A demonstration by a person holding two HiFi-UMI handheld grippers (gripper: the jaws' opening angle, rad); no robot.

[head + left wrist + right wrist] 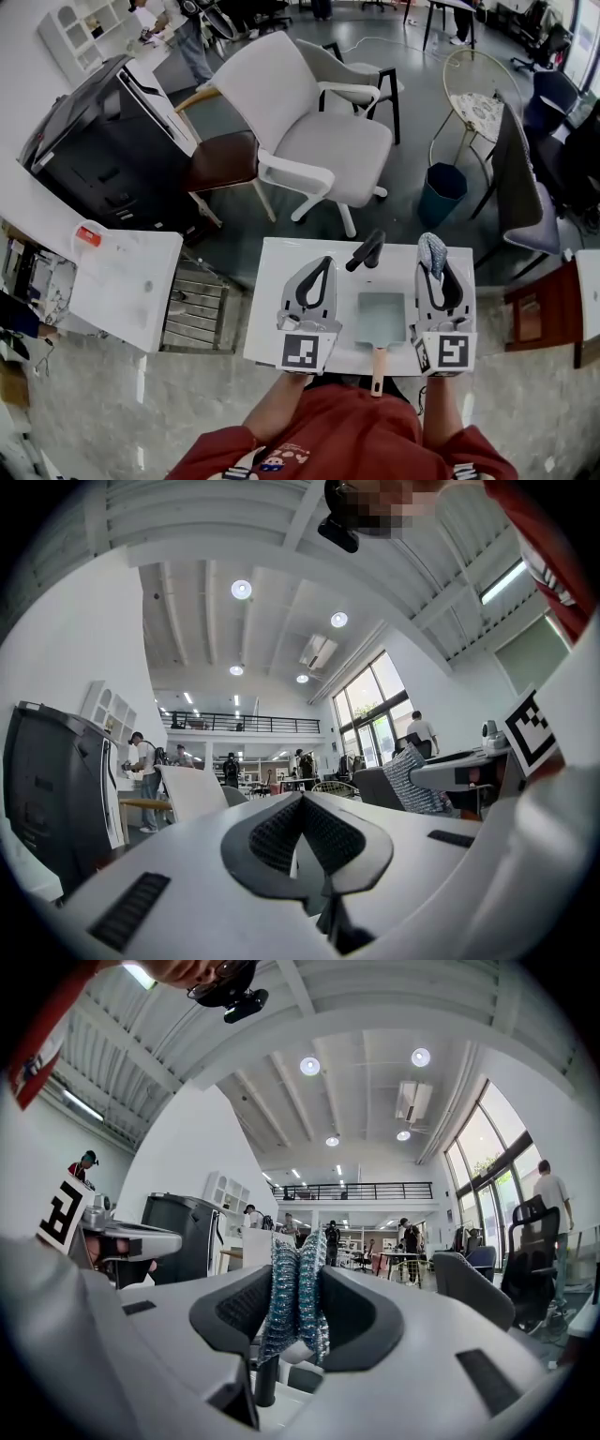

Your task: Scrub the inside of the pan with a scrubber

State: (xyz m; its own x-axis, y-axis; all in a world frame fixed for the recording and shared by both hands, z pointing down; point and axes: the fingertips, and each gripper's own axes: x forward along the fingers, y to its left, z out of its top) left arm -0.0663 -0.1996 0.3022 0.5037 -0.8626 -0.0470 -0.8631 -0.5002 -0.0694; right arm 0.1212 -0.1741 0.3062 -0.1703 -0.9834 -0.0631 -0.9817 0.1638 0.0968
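Note:
A pale teal square pan [381, 318] with a wooden handle [378, 367] lies on the small white table [267, 314], between my two grippers. The left gripper [323, 263] rests left of the pan, its jaws closed with nothing between them [300, 803]. The right gripper [432, 255] sits right of the pan, shut on a blue-grey knitted scrubber [431, 249]. In the right gripper view the scrubber [298, 1297] is pinched upright between the black pads [352, 1316]. Both grippers point away from me, level with the table, not over the pan's inside.
A black handle-like object [366, 250] lies at the table's far edge. Beyond stand a white office chair [309, 131], a brown seat [220, 159], a black cabinet [98, 155], a white side table [122, 277] and a teal bin [442, 192].

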